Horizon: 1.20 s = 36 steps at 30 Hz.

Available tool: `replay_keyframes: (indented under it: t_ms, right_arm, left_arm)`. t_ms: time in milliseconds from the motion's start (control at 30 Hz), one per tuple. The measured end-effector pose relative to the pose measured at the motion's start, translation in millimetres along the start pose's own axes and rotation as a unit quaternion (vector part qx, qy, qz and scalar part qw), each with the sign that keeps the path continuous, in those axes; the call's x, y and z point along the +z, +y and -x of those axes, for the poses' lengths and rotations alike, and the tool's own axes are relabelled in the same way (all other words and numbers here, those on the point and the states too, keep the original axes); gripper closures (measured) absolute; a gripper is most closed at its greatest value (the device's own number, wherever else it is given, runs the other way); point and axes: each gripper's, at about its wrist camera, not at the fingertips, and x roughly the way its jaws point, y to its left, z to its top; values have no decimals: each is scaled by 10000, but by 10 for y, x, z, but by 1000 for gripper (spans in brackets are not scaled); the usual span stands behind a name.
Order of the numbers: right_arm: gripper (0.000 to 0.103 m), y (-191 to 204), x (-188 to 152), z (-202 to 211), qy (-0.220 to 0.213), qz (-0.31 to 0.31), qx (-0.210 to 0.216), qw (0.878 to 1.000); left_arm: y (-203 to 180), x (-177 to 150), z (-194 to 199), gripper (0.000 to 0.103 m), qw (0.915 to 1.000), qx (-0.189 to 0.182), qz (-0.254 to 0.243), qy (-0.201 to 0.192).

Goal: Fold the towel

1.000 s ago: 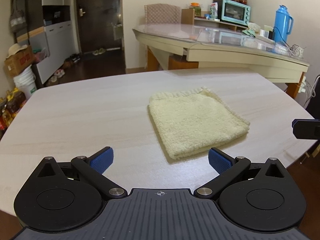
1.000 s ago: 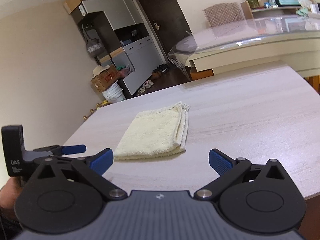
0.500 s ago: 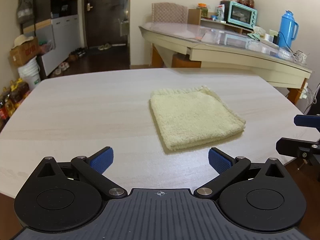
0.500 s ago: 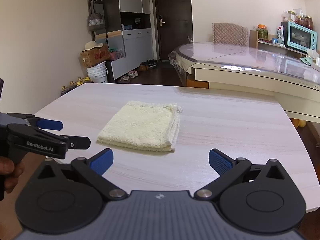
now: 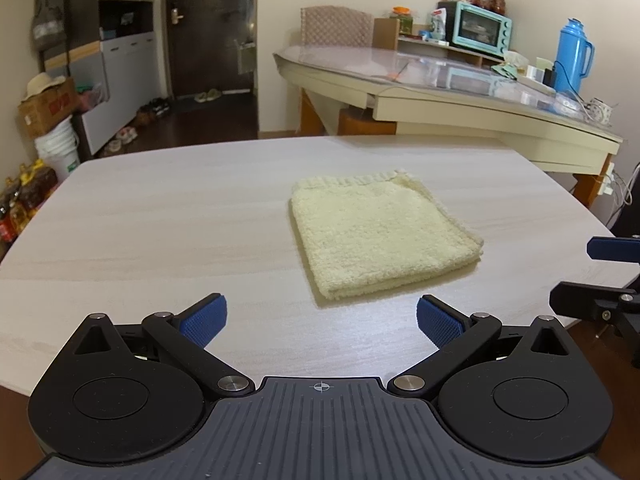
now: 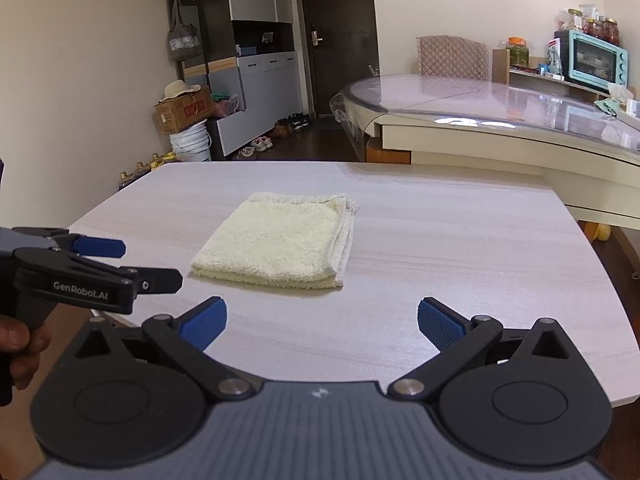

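A pale yellow towel [image 5: 380,236] lies folded into a thick square on the light wooden table [image 5: 160,220]; in the right wrist view the towel [image 6: 276,240] shows its stacked layer edges on its right side. My left gripper [image 5: 322,318] hovers over the table's near edge, open and empty, short of the towel. My right gripper [image 6: 322,320] is also open and empty, back from the towel's near edge. The left gripper [image 6: 132,264], held by a hand, appears at the left of the right wrist view. The right gripper's fingers [image 5: 612,248] show at the right edge of the left wrist view.
A second table [image 5: 460,100] with a glass top stands behind, carrying a teal toaster oven [image 5: 476,28] and a blue thermos [image 5: 574,56]. On the floor at left are a cardboard box [image 5: 44,112], a white bucket [image 5: 56,152] and bottles. A dark door [image 6: 336,32] is at the back.
Both grippers have drawn back and levelled, so the towel sits more centred in each view. The towel itself has not moved. Both grippers stay open.
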Motion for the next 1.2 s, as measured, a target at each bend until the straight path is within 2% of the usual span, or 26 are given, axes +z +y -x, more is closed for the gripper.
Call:
replay_keyframes:
  t_ms: [1200]
  right_arm:
    - [0,-19,21,17,29,0,-37,10000]
  left_arm:
    - [-121,72,16,0,9999,-78,-83,-89]
